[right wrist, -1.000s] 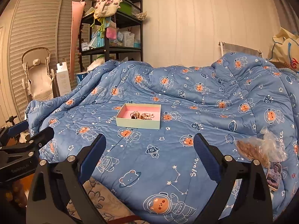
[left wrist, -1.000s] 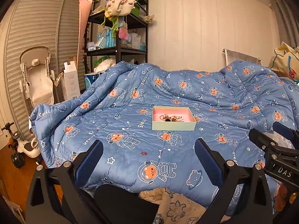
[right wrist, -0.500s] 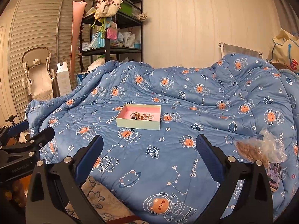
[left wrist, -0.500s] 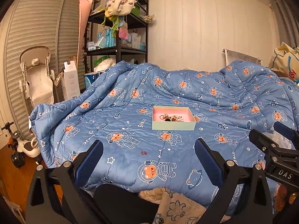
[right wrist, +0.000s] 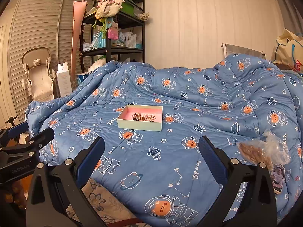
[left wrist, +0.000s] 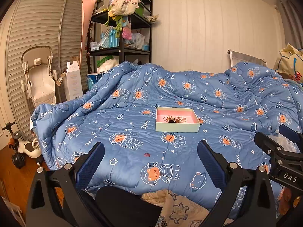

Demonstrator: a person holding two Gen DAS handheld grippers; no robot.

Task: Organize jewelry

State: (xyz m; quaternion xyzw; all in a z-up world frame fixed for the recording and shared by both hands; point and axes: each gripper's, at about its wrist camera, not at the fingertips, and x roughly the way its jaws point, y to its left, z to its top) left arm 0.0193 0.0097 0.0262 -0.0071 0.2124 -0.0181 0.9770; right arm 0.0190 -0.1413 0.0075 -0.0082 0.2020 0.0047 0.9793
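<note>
1. Box: shallow, pale green outside, pink inside, lidless; sits flat on the bed quilt, near the middle of both views
2. Jewelry: small tangled heap of beaded and metallic pieces inside the box, toward its near side; single pieces too small to tell apart
3. Quilt: blue, printed with astronaut bears, stars and the word "Space"; covers the bed, bunched high along the far side
4. Left gripper: jaws spread wide with nothing between them, blue pads facing inward; held above the near edge of the bed, well apart from the box
5. Right gripper: jaws likewise spread wide and empty; held above the quilt, well short of the box; each gripper shows at the edge of the other's view
6. Clear plastic bag: brownish contents; lies on the quilt to the right, beside a small photo card
7. Black shelf unit: stands behind the bed at left, loaded with containers; a knitted bag hangs from its top
8. White baby seat: against the louvred doors, far left
</note>
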